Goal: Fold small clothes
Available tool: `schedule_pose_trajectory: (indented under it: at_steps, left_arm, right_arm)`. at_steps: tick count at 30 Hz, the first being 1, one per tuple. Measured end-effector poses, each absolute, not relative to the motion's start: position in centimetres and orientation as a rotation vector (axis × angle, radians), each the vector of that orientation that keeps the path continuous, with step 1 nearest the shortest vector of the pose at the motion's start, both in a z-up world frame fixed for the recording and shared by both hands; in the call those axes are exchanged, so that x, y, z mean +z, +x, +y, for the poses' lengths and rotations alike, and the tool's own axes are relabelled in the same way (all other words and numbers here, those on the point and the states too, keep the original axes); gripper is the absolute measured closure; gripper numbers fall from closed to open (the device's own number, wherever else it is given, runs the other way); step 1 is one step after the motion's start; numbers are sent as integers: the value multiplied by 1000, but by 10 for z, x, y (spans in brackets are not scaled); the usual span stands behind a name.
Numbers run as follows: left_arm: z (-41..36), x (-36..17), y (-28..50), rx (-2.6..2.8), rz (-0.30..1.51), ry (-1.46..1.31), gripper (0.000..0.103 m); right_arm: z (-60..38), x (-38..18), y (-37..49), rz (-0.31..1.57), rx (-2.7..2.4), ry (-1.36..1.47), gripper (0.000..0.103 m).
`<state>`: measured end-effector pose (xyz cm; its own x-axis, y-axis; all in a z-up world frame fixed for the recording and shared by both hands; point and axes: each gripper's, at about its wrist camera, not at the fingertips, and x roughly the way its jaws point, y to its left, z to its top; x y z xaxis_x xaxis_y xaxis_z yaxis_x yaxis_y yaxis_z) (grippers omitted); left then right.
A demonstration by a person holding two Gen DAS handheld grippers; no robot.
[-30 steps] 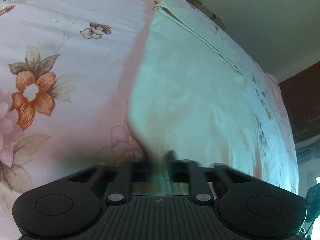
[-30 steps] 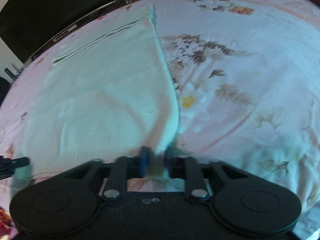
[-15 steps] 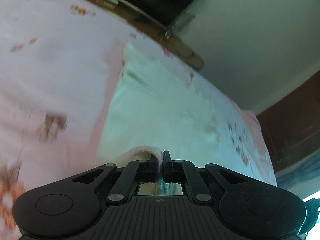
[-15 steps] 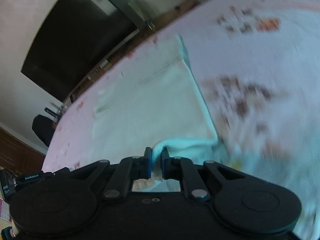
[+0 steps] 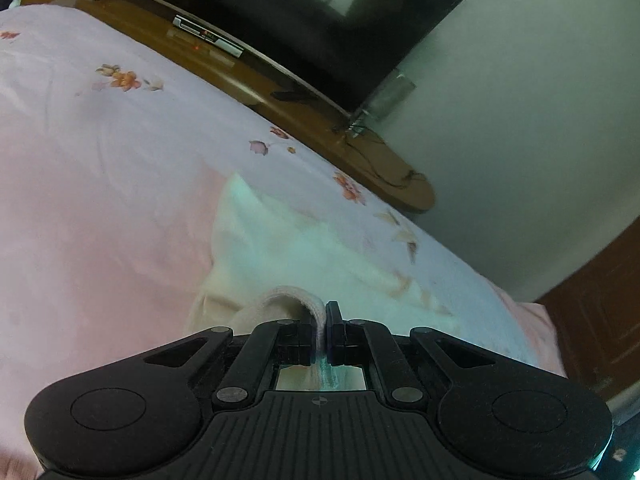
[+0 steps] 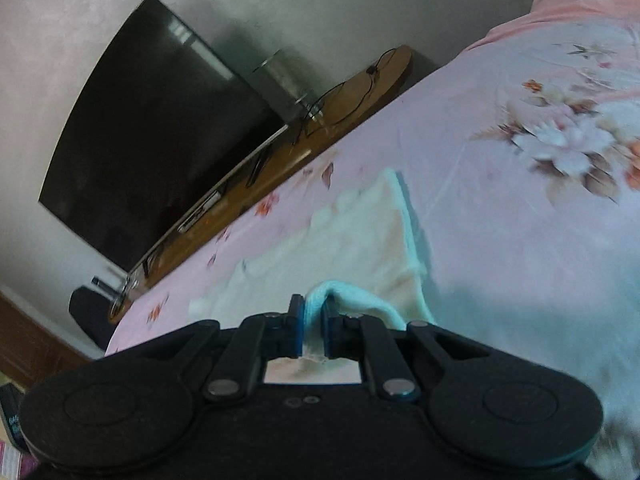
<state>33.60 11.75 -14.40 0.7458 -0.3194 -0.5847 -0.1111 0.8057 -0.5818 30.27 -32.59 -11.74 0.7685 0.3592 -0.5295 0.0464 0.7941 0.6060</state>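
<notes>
A pale cream-white garment (image 5: 304, 256) lies on a pink flowered bedsheet (image 5: 100, 184). My left gripper (image 5: 322, 312) is shut on a near corner of the cloth, which loops up out of the jaws and curls to the left. In the right wrist view the same garment (image 6: 352, 236) stretches away over the sheet, and my right gripper (image 6: 314, 306) is shut on its other near corner, a thick fold that bends off to the right. Both corners are lifted above the rest of the cloth, whose far edge rests near the bed's far side.
Beyond the bed runs a low wooden TV bench (image 5: 256, 92) with a large dark television (image 5: 288, 12), a set-top box (image 5: 208, 36) and cables. A grey wall (image 5: 520, 120) stands behind, and a dark wooden door (image 5: 600, 300) at right. The bedsheet (image 6: 540, 200) spreads wide to the right.
Both grippers have carried their garment corners forward and up toward the far edge of the bed, folding the cloth over itself. The views tipped up, bringing the television and wall into sight.
</notes>
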Motion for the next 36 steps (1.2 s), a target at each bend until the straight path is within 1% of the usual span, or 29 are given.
schedule_pose_trajectory:
  at_steps: [4, 17, 21, 23, 24, 28, 29, 30, 32, 33, 34, 35, 36]
  left_arm:
    - [115, -160, 369, -95, 738, -654, 99]
    - [104, -177, 458, -9, 728, -632, 99]
    - [101, -188, 483, 14, 801, -628, 99]
    - [106, -190, 488, 28, 827, -683, 99]
    - [110, -188, 488, 33, 827, -719, 99]
    - [117, -173, 487, 32, 797, -706, 98]
    - [119, -169, 486, 32, 788, -711, 98]
    - [122, -166, 484, 34, 777, -718, 98]
    - [127, -157, 480, 28, 750, -722, 97]
    - [128, -154, 478, 26, 743, -713, 91]
    - [128, -151, 476, 21, 741, -695, 81]
    - [126, -149, 474, 14, 741, -676, 52]
    - [121, -147, 471, 4, 731, -640, 25]
  right_arm:
    - [-321, -129, 336, 716, 187, 508, 94]
    - [-338, -162, 441, 748, 142, 611, 94]
    - [-333, -170, 463, 769, 130, 594, 93]
    - [-331, -175, 471, 794, 119, 590, 88]
    - [-331, -176, 472, 800, 111, 597, 82]
    - [-333, -163, 469, 745, 87, 555, 65]
    - [-333, -159, 469, 735, 75, 535, 58]
    - [-333, -154, 469, 725, 68, 512, 55]
    - [-333, -145, 466, 699, 62, 481, 55]
    - [-331, -140, 463, 689, 63, 461, 55]
    - [-328, -135, 459, 676, 60, 427, 55]
    - [-324, -132, 457, 672, 61, 394, 55]
    - [-317, -129, 455, 675, 76, 353, 55]
